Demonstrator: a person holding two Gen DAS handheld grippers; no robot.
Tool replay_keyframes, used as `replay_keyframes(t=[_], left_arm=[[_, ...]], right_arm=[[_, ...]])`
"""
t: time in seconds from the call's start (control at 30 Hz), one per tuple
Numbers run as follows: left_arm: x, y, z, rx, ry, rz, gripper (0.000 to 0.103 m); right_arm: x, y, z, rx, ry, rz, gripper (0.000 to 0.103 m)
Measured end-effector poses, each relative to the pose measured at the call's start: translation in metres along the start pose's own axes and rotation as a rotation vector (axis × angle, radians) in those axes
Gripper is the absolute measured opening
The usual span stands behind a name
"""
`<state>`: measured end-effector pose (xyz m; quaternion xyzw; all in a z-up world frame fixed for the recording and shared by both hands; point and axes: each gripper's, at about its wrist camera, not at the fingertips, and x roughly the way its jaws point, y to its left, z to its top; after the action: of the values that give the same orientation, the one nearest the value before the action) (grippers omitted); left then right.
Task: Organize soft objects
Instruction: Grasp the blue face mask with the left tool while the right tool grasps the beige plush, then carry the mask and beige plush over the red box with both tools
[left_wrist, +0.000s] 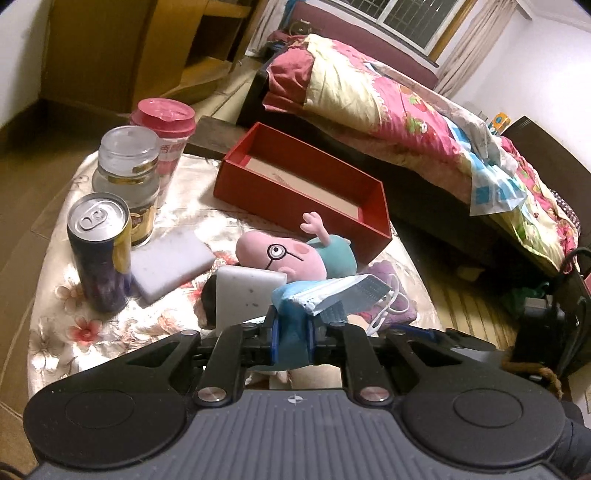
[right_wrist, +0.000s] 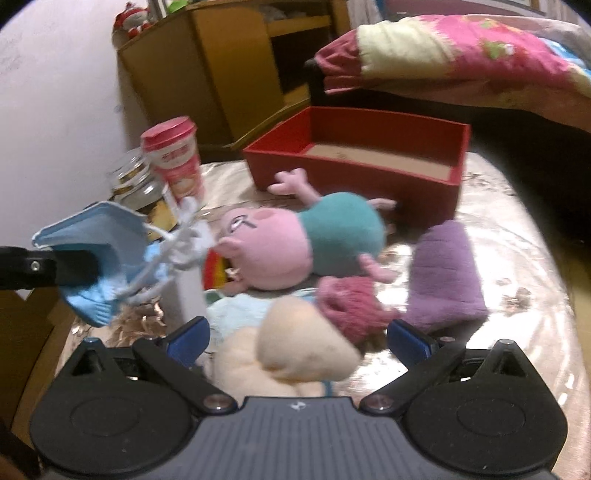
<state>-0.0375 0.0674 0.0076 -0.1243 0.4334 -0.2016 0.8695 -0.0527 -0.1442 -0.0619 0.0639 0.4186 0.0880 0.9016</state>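
Left gripper (left_wrist: 291, 332) is clamping a blue face mask (left_wrist: 328, 295) above the table while right gripper (right_wrist: 297, 338) is hanging with jaws apart over plush toys (right_wrist: 295, 347).

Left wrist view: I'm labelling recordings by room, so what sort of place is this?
Most likely a bedroom: a bed heaped with a floral quilt, a curtained window, and a wooden cabinet.

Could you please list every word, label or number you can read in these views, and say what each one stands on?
None can be read with confidence.
pink-lidded cup: red characters on its wall, too blurred to quote.
glass jar: gold and black label, print too small.
drink can: no legible print.
red box: faint marks inside, unreadable.
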Motion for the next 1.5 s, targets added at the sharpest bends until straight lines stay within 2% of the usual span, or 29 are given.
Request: replay_keyframes(t=[0.1,0.13,0.17,0.3,0.33,0.6,0.83,1.17,1.3,1.5], left_arm=[[0.002,0.001,0.000,0.002,0.004,0.006,0.011],[0.001,0.002,-0.001,0.007,0.006,0.011,0.011],[0.002,0.002,-0.002,0.009,0.007,0.017,0.011],[0.004,0.001,-0.002,0.018,0.010,0.025,0.012],[0.004,0.001,-0.002,0.022,0.008,0.025,0.012],[0.005,-0.004,0.001,0.033,-0.002,0.039,0.013],[0.003,0.000,0.004,0.019,-0.018,0.052,0.013],[-0.001,-0.018,0.017,0.065,-0.096,0.060,0.013],[-0.001,-0.032,0.029,0.099,-0.157,0.065,0.013],[0.015,-0.047,0.052,0.129,-0.198,0.071,0.013]], right_arm=[[0.012,0.009,-0.001,-0.009,0.025,0.010,0.077],[0.016,0.012,-0.002,-0.018,0.037,0.015,0.070],[0.021,0.015,-0.003,-0.033,0.051,0.008,0.054],[0.023,0.006,-0.004,0.002,0.080,0.019,0.031],[0.019,0.003,-0.002,0.012,0.077,0.021,0.021],[0.008,-0.013,0.002,0.069,0.089,0.083,0.015],[-0.022,-0.019,0.016,0.091,-0.003,0.113,0.014],[-0.047,-0.033,0.037,0.116,-0.124,0.060,0.014],[-0.056,-0.032,0.048,0.099,-0.179,0.043,0.014],[-0.069,-0.036,0.069,0.100,-0.259,0.022,0.014]])
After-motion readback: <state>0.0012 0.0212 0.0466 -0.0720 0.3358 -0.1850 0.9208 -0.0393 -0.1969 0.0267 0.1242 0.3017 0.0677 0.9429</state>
